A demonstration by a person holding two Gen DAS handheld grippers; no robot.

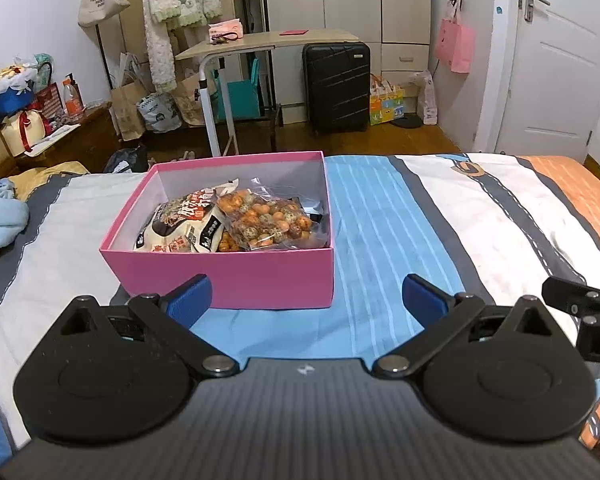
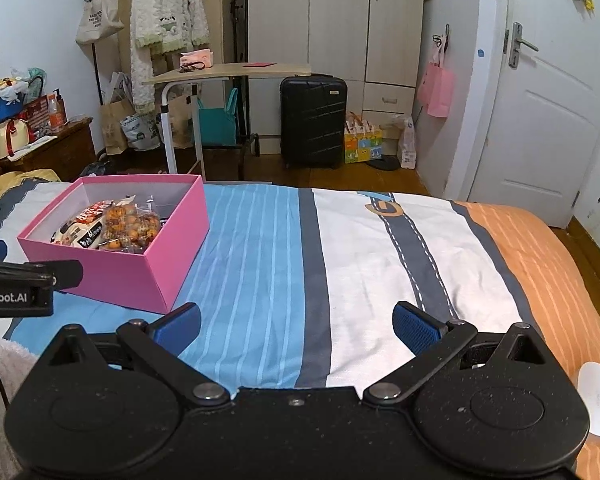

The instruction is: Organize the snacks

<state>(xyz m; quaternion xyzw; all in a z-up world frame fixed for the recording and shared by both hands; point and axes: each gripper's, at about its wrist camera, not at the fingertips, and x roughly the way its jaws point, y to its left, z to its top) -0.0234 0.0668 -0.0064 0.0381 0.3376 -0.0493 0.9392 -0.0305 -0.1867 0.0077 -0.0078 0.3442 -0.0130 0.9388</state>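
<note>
A pink box [image 1: 228,276] stands on the striped bedspread, holding a clear bag of orange and speckled coated nuts [image 1: 266,218] and a white printed snack bag [image 1: 180,228]. My left gripper [image 1: 306,300] hovers open just in front of the box's near wall, nothing between its blue pads. In the right wrist view the same pink box [image 2: 140,276] lies to the left, with the nut bag [image 2: 130,226] inside. My right gripper [image 2: 296,326] is open and empty over the blue and white stripes, to the right of the box.
The bed [image 2: 380,248] ends at a wooden floor. Beyond it stand a rolling side table [image 1: 268,40], a black suitcase [image 1: 336,84], paper bags and a white door [image 2: 548,112]. A blue blanket [image 1: 0,212] lies at the bed's left. A white round object [image 2: 598,400] rests at the right.
</note>
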